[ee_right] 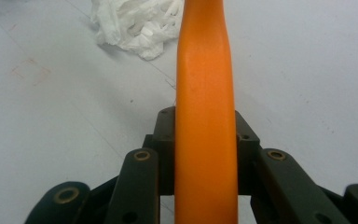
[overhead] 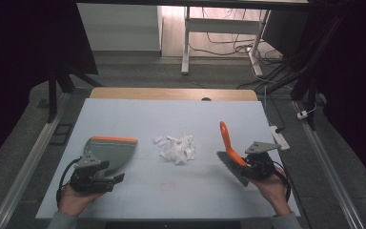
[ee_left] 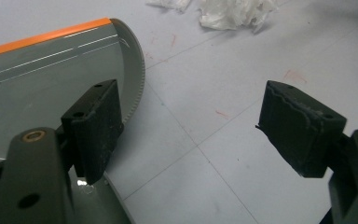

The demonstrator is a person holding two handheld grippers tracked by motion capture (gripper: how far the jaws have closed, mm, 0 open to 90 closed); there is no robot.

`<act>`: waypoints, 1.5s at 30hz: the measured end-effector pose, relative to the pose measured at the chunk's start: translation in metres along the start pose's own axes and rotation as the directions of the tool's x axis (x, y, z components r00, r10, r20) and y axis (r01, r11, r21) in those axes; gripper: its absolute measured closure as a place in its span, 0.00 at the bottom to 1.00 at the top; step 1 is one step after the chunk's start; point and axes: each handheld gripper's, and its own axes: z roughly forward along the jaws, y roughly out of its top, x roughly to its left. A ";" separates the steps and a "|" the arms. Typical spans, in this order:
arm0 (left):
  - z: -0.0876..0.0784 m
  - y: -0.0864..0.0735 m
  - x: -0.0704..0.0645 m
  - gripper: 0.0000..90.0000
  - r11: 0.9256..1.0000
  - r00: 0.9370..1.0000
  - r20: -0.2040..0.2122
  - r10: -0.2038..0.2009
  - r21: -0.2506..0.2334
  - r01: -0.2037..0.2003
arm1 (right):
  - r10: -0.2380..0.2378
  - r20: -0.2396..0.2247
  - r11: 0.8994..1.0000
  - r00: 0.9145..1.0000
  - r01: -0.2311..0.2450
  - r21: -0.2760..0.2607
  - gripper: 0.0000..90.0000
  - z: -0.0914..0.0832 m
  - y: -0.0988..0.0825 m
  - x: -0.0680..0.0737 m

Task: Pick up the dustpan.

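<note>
1. At the near edge of the pale table, the person's left hand and right hand each hold a gripper.
2. The left gripper sits at the near left, its jaws spread wide apart with nothing between them; in the left gripper view, bare table shows in the gap.
3. The grey dustpan with an orange lip lies flat just beyond and beside the left gripper, its toothed edge next to one jaw pad.
4. The right gripper at the near right is clamped on the orange handle of a brush; in the right gripper view the handle runs up between the closed jaws.
5. The brush's dark bristles point toward the table, the handle tilting up and away.
6. Farther in, at mid-table between dustpan and brush, lies a heap of white paper scraps.
7. Beyond the table's far edge stand desk legs and loose cables on the floor.
</note>
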 end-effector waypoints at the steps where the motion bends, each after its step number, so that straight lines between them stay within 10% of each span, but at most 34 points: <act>1: 0.000 0.000 0.001 0.25 1.000 1.000 0.005 -0.005 0.002 0.005 | 0.008 0.002 1.000 1.000 -0.008 0.003 0.78 0.000 0.000 0.000; 45: -0.007 0.016 -0.008 0.24 0.999 0.999 -0.037 -0.021 0.035 0.022 | 0.019 0.014 1.000 1.000 -0.019 0.000 0.78 -0.003 0.002 0.002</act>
